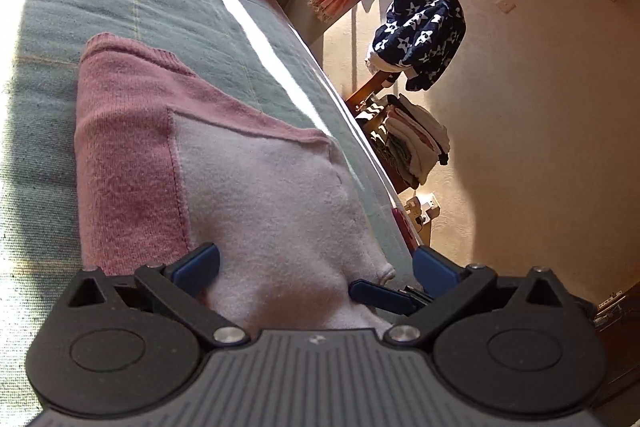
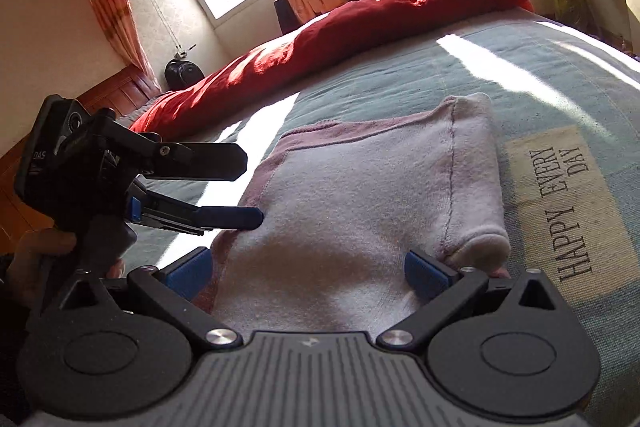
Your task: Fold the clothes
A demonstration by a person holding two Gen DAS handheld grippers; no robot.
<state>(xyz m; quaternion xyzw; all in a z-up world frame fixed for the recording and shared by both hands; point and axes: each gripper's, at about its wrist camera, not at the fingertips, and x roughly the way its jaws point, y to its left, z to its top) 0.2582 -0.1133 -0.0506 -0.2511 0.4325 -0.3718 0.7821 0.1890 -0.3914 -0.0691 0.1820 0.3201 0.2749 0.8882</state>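
Bedspread (image 2: 520, 67), a grey-green woven cover bearing a "HAPPY EVERY DAY" patch (image 2: 560, 203), filled most of both views, with a red duvet (image 2: 360, 15) bunched along its far side and garments hung at the window beyond. Near its edge lay the pink knitted sweater (image 2: 360, 195), already folded into a compact packet, a paler panel uppermost and a rolled cuff (image 2: 486, 245) at the near corner. The knit looked soft, light and limp, likely to sag and unfold if lifted by a single layer, so a grip through all layers at a folded edge or corner seemed the safest hold. The right gripper (image 2: 308, 273) hovered low over the packet's near edge with its blue-tipped jaws spread wide on either side of the cloth, clamped on nothing. The left gripper (image 2: 252, 187), held in a hand (image 2: 44, 247), reached in from the side, jaws apart, its lower finger (image 2: 240, 218) at the sweater's edge; whether it touched the knit could not be told.
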